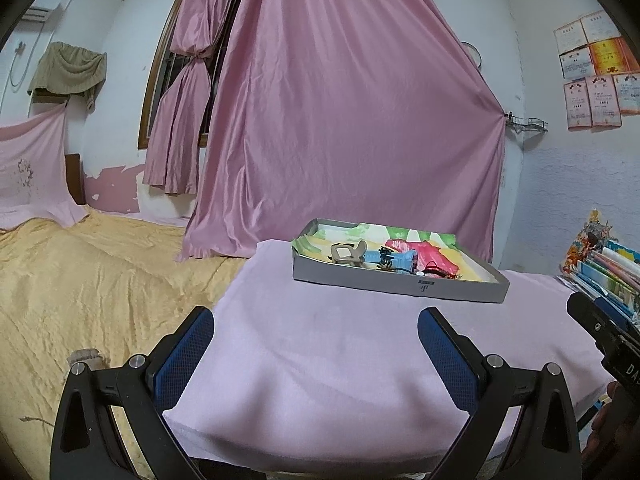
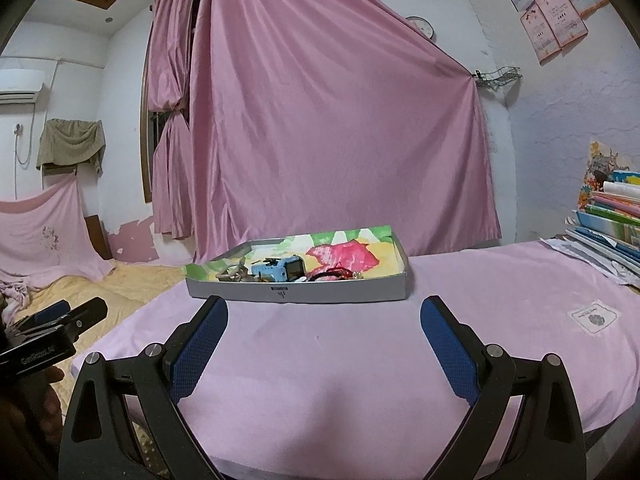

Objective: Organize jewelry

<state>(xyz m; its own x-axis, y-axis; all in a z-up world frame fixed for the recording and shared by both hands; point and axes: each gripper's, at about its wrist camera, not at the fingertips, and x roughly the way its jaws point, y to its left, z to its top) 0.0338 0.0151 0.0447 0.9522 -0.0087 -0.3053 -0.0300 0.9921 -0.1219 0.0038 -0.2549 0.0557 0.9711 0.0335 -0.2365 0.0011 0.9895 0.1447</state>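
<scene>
Two grippers are hovering low over a counter that is wearing a pale pink cloth. The left gripper is holding its blue-padded fingers spread wide with only cloth between them, and the right gripper is doing the same, pinching nothing.

Sitting on the cloth ahead of both is a shallow grey box with a bright printed lining. The jewelry is lying inside it toward the near wall, beside a pale blue watch-like piece and a beige hair clip.

A big pink curtain is hanging behind the counter, with one corner pulled across to a wire rack on the white wall. A bed with a yellow cover is running along the left side. Stacked books are resting at the counter's right end, certificates are hanging on the wall above, and an air conditioner is sitting high on the left.

The small pieces in the box are blurring together into a red and dark tangle, so I cannot tell them apart. The box's near wall is hiding part of its contents. Each camera is catching only an edge of the other gripper, cut off by the frame, and a clock is peeking out from behind the curtain.
</scene>
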